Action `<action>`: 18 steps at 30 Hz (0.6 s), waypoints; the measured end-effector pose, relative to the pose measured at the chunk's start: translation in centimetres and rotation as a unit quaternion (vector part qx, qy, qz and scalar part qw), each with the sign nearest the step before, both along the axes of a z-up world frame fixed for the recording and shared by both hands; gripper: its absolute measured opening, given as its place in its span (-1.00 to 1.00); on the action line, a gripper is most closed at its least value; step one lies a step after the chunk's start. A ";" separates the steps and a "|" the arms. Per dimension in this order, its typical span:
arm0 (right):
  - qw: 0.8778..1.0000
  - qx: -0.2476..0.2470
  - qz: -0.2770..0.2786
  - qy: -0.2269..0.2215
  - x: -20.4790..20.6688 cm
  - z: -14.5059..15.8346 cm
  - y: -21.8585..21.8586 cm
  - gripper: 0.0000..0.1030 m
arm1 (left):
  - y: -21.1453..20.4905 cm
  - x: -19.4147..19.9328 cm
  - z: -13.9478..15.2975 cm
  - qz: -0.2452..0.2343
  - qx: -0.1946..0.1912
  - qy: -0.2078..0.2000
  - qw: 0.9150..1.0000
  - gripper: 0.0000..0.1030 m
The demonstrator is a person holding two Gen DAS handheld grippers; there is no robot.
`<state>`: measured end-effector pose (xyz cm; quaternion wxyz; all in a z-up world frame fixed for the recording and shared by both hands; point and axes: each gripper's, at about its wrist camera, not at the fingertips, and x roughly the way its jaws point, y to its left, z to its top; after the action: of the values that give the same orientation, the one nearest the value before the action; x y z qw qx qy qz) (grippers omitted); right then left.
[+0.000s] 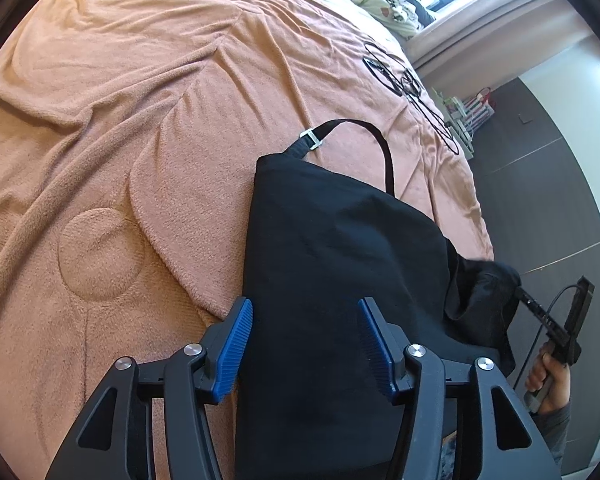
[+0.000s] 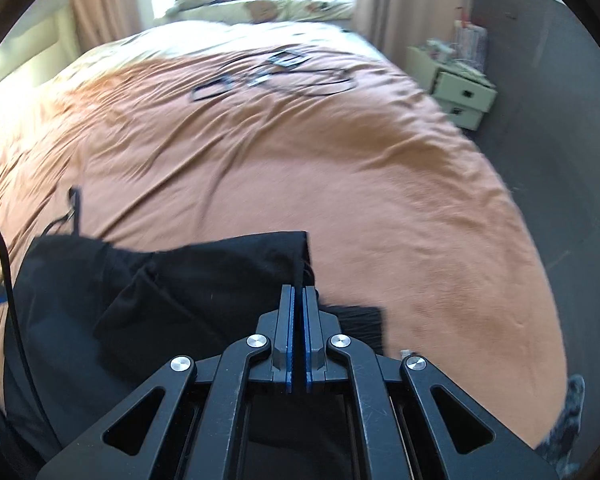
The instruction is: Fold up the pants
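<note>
Scene: black pants [image 1: 340, 264] lay on the near right part of a bed [image 1: 120, 120] covered in an orange blanket, close to the bed's right edge. Black cables [image 2: 276, 76] lay far up the bed, well apart from the pants.

Pants state: partly folded, judged from the layered panels in the right wrist view; a strap [image 1: 364, 136] with a metal buckle stuck out at the far end.

Left gripper [image 1: 304, 344]: fingers apart, blue pads either side of the near end of the pants; holding nothing. Contact with the cloth could not be told.

Right gripper [image 2: 299, 320]: fingers together, clamped on a thin edge of the pants at a corner. The right wrist view was motion-blurred.

Right hand [image 1: 548, 376]: seen in the left wrist view at the far right, off the bed edge, holding its gripper handle.

Handling: fabric looked soft, light and limp; it should drape and sag from any single grip point and would not hold a crease by itself. Not fragile. Smooth weave may slide over the fleecy blanket less readily than over a hard surface.

Where to hold: corners and hemmed edges, where layers are thickest; pinch all layers together so the lower one does not trail.

Risk: the loose strap could snag or end up outside the fold.
</note>
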<state>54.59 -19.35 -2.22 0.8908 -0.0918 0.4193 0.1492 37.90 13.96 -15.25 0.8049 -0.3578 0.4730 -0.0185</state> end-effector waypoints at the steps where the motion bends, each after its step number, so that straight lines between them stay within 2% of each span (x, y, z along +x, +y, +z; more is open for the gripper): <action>1: 1.000 0.002 -0.012 -0.002 0.0 0.2 -0.4 -0.99 | 0.0 -0.1 0.0 0.000 0.000 0.000 1.000 0.12; 5: 0.999 0.004 -0.044 -0.006 0.0 0.5 -1.0 -0.99 | 0.0 -0.1 0.1 -0.001 0.000 0.000 1.000 0.13; 12: 0.998 -0.012 -0.052 0.023 0.4 -0.1 -0.2 -0.96 | 0.1 -0.1 0.0 0.000 0.001 0.006 1.000 0.13; 15: 0.997 0.014 -0.060 0.035 -0.3 0.1 -1.2 -0.93 | -0.1 0.0 -0.1 -0.003 0.001 0.008 1.000 0.13; 16: 0.997 0.032 -0.060 0.042 -0.8 0.1 -1.7 -0.89 | -0.1 0.1 -0.1 -0.004 0.001 0.008 1.000 0.13; 18: 0.996 0.044 -0.067 0.042 -1.2 0.3 -3.1 -0.52 | -0.3 0.2 -0.1 -0.007 0.001 0.008 1.000 0.13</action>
<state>53.39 -22.45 -1.94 0.8835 -0.0182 0.4547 0.1112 38.10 13.69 -15.37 0.8014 -0.3540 0.4817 -0.0211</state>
